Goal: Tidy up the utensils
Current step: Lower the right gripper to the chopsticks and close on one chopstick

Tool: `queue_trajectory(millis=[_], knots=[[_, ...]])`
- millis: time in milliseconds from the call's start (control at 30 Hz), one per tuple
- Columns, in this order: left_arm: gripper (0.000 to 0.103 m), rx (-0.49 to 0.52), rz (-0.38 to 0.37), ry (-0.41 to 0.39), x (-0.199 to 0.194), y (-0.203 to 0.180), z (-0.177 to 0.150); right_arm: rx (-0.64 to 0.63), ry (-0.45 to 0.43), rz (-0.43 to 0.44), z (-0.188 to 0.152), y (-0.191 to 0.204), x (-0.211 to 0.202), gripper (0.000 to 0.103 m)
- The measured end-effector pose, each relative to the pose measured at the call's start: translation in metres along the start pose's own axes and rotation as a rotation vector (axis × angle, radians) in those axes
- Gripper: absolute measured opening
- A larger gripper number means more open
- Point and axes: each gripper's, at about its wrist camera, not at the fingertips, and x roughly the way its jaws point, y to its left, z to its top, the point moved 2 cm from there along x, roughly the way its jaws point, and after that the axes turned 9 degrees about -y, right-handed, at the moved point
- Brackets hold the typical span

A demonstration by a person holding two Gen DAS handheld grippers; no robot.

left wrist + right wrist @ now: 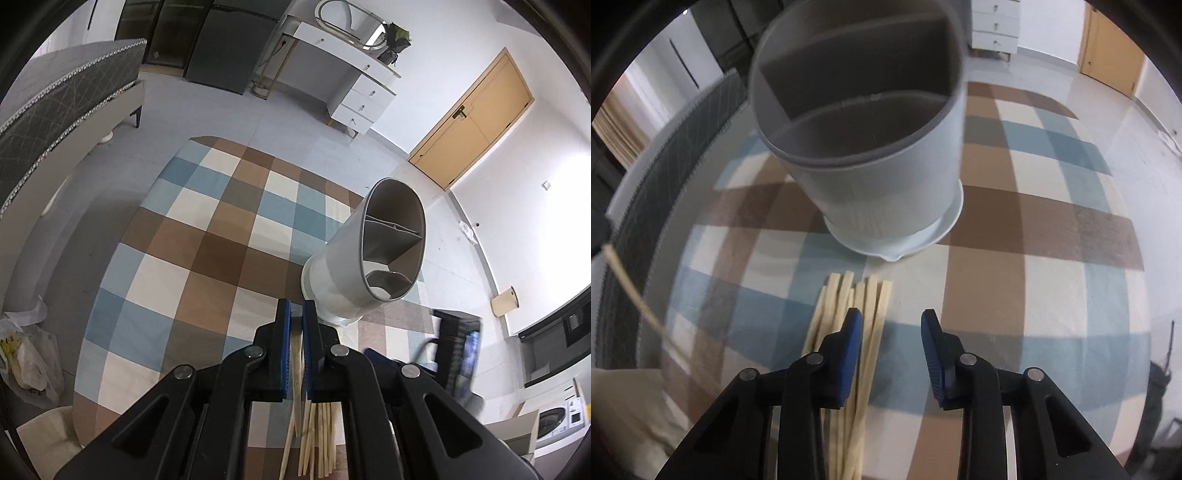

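Left gripper (296,317), bottom centre of its view, clamped on one pale chopstick (295,350) above the checkered tablecloth (207,236). Right gripper (891,321) parted, nothing between the pads, above the chopstick bundle (849,306) lying lower centre. Grey divided utensil holder (871,162) upright at top centre, just beyond the bundle.

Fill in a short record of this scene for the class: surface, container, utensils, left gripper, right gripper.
surface: checked tablecloth in blue, brown and cream
container: grey utensil holder, upright, divided into compartments that look empty
utensils: bundle of chopsticks lying in front of the holder
left gripper: shut on one chopstick, lifted above the bundle
right gripper: jaws apart, nothing between them, beside the bundle
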Motion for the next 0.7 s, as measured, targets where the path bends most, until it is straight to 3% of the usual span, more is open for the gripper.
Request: queue_trajectory(millis=[300, 400, 533, 700], knots=[[0.002, -0.052, -0.016, -0.004, 0.004, 0.011, 0.005, -0.083, -0.001, -0.059, -0.002, 0.010, 0.027, 0.022], [0.002, -0.050, -0.016, 0.005, 0.006, 0.010, 0.005, -0.116, -0.006, -0.085, -0.003, 0.013, 0.029, 0.006], [0.002, -0.032, -0.012, 0.000, 0.006, 0.007, 0.005, -0.092, -0.030, -0.077, -0.002, 0.006, 0.026, 0.000], [0.002, 0.018, -0.012, -0.019, 0.001, -0.003, 0.002, -0.019, -0.095, -0.033, -0.006, -0.010, 0.002, 0.000]])
